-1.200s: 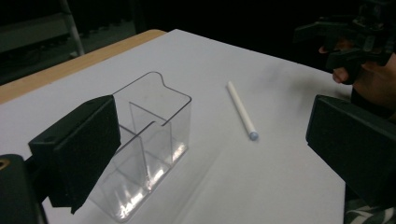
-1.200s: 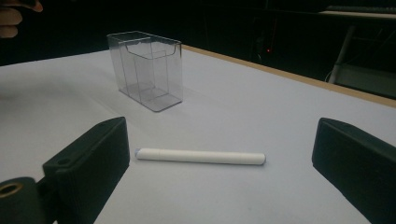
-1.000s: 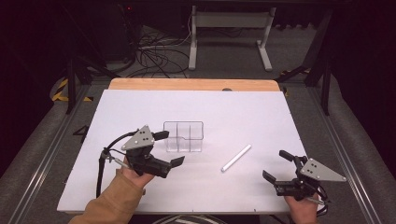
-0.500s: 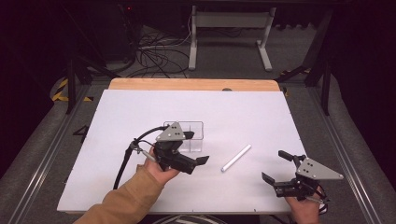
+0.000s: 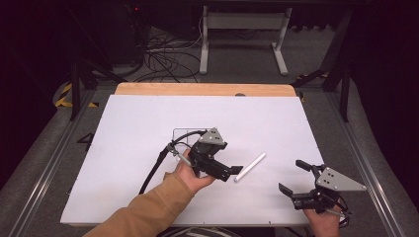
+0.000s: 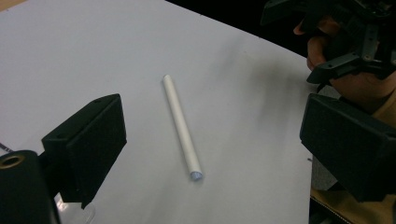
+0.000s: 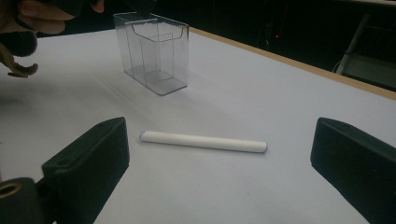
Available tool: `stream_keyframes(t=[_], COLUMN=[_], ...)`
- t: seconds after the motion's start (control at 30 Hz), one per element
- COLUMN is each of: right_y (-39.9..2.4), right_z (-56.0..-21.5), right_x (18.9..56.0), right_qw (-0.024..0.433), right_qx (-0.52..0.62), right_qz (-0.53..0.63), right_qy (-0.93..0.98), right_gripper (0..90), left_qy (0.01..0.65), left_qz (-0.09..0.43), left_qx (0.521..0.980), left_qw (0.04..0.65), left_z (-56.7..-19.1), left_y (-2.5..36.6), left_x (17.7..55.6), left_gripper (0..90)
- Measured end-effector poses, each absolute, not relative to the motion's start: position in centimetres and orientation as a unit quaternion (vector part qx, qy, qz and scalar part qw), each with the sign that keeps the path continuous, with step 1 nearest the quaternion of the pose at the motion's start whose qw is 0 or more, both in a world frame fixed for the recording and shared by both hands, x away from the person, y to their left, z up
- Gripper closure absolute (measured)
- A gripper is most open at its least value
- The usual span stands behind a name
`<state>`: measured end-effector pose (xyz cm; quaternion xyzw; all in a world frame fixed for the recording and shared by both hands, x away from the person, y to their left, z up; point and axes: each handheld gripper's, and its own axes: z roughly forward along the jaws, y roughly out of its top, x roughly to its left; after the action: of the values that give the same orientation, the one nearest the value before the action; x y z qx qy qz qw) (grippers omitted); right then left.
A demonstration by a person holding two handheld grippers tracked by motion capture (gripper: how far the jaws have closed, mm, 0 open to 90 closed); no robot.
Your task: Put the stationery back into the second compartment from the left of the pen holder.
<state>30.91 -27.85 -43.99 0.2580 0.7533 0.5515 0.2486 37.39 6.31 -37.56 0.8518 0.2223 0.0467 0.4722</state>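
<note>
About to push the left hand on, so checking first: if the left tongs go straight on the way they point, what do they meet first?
Most likely the white stick, lying free on the table between the open left tongs. Depth is hard to judge.

The bench (image 5: 148, 118) carries a white sheet, with a light wooden edge (image 5: 202, 89) bare along its far side; grey carpeted floor (image 5: 44, 148) surrounds it, and metal rails (image 5: 42, 173) run along both flanks. Beyond, the room is dark; a white metal stand (image 5: 242, 39) rests on the floor, a tangle of black cables (image 5: 163, 57) lies beside it, and yellow-and-black tape (image 5: 64, 94) marks the left.
</note>
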Motion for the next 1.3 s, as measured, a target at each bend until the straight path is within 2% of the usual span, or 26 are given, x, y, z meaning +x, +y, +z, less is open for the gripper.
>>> stream_keyframes(t=[0.27, 0.5, 0.87, 1.3], right_y=[-27.9, -27.9, -27.8, -27.9], right_z=[-44.0, -44.0, -44.0, -43.9], right_x=[30.8, 30.8, 30.8, 30.6], right_qw=[0.25, 0.249, 0.246, 0.244], right_qx=[0.256, 0.256, 0.249, 0.246], right_qz=[0.553, 0.554, 0.558, 0.561], right_qy=[0.752, 0.752, 0.753, 0.752], right_gripper=[5.2, 5.3, 5.3, 5.8], left_qy=[0.229, 0.253, 0.255, 0.272], left_qz=[0.057, 0.041, 0.082, 0.058], left_qx=[0.859, 0.864, 0.874, 0.891], left_qw=[0.454, 0.433, 0.405, 0.36], left_z=[-37.9, -38.2, -39.0, -39.8], left_y=[4.4, 2.9, 1.3, -0.9], left_x=[37.8, 38.5, 38.9, 40.3], left_gripper=[9.7, 11.2, 14.9, 16.9])
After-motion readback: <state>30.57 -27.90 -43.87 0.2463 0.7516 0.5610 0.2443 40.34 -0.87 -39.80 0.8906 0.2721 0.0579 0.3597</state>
